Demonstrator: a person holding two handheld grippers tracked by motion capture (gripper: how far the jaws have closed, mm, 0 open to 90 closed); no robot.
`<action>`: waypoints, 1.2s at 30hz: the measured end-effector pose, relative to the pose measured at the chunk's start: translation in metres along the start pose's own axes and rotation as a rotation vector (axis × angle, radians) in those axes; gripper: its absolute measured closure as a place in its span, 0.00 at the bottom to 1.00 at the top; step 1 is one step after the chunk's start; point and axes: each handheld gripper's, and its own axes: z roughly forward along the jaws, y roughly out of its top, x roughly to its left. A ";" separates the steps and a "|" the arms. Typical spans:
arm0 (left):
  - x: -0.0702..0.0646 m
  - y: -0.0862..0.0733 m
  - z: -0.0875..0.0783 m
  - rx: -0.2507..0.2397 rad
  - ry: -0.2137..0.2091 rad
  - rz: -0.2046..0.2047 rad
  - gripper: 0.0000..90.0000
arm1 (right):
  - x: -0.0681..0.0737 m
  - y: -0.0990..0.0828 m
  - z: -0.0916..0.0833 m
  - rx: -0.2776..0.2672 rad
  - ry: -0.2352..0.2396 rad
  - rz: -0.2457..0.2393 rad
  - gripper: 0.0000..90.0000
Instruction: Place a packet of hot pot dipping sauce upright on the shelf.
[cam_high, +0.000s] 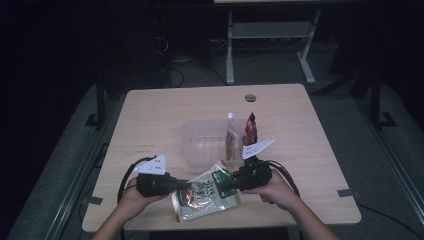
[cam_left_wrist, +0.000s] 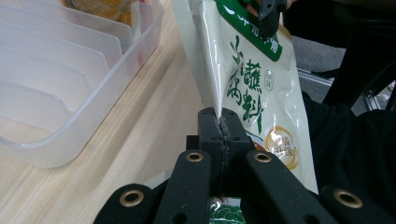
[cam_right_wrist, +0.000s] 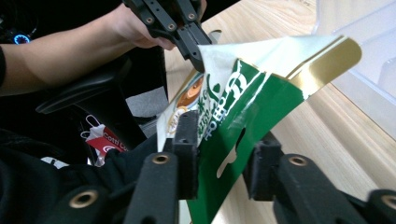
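A white and green snack bag (cam_high: 205, 192) hangs between both grippers just above the table's near edge. My left gripper (cam_high: 182, 186) is shut on the bag's side seam, and its pads (cam_left_wrist: 219, 123) pinch the thin white edge of the bag (cam_left_wrist: 252, 70). My right gripper (cam_high: 224, 184) is at the bag's green top strip. In the right gripper view the strip (cam_right_wrist: 243, 98) lies between the jaws of the right gripper (cam_right_wrist: 224, 144): the left pad touches it, the right pad stands apart. The left gripper (cam_right_wrist: 196, 46) shows farther off, clamped on the bag.
A clear plastic bin (cam_high: 192, 150) with dividers stands mid-table behind the bag. At its right end stand a capped pouch (cam_high: 231, 137) and a dark red packet (cam_high: 250, 129). A round grommet (cam_high: 250, 97) sits near the far edge. The bin wall (cam_left_wrist: 70, 70) is close to the left gripper.
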 end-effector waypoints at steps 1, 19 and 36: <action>0.000 0.000 0.000 0.001 0.002 0.004 1.00 | 0.000 0.000 0.000 0.003 0.000 -0.003 0.81; 0.006 -0.002 0.007 0.000 0.022 0.010 0.94 | 0.007 0.001 -0.003 -0.021 0.038 -0.085 1.00; 0.009 -0.015 -0.019 -0.042 0.112 -0.060 0.54 | 0.015 0.009 -0.014 -0.109 0.060 -0.110 1.00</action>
